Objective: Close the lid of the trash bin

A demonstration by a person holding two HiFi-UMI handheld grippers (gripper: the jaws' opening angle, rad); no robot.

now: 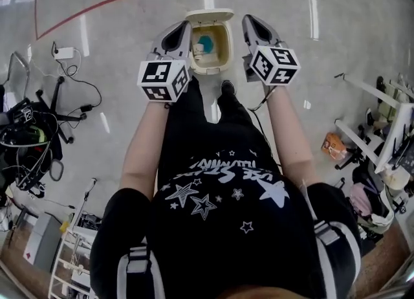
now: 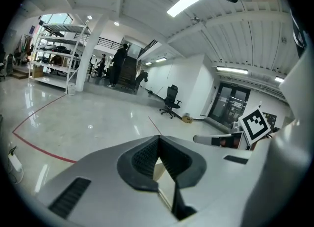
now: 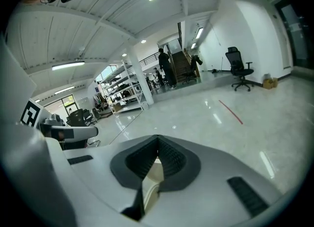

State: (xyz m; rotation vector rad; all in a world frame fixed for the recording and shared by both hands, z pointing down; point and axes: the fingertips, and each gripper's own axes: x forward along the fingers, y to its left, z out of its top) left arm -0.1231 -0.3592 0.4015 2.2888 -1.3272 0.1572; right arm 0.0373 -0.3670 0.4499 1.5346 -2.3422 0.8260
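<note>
on the glossy floor [image 1: 110, 39], just beyond the person's black shoe [image 1: 228, 87], stands the cream trash bin [image 1: 225, 57]. its lid [image 1: 210, 15] is flipped open at the far side of the bin's mouth. a blue item [image 1: 206, 44] lies inside the bin. the left claw [image 1: 182, 30] hangs just left of the bin, jaws pressed together at the tips, pinching nothing. the right claw [image 1: 253, 24] hangs just right of the bin, jaws likewise pressed together, empty. contact with the bin cannot be told. a red line [image 1: 97, 5] runs well left of the bin.
</note>
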